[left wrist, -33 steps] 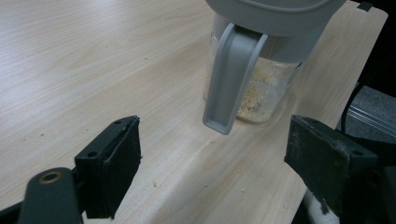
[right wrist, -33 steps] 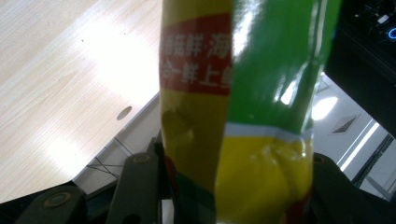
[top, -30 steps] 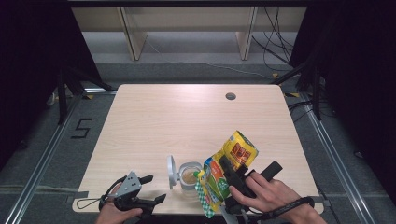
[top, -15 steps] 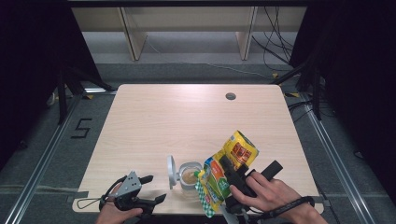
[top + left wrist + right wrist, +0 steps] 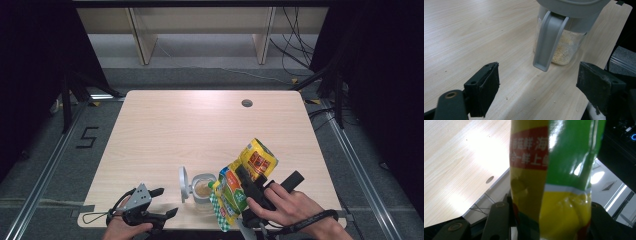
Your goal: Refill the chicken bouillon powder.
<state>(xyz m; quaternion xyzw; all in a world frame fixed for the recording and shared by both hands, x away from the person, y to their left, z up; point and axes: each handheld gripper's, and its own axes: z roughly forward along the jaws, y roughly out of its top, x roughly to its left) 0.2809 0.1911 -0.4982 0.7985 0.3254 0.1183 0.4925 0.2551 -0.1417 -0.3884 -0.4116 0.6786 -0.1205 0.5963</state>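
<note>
You're looking down from overhead at the whole table [image 5: 200,130]; your left gripper camera is sitting close, facing the jar [image 5: 564,37] both views share.

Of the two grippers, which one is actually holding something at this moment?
The right gripper: its jaws are clamped on the yellow-and-green snack bag, tilted over the open jar. The left gripper stands open and empty beside the jar.

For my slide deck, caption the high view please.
Right gripper tilts a snack bag over an open jar; left gripper waits open.
</note>
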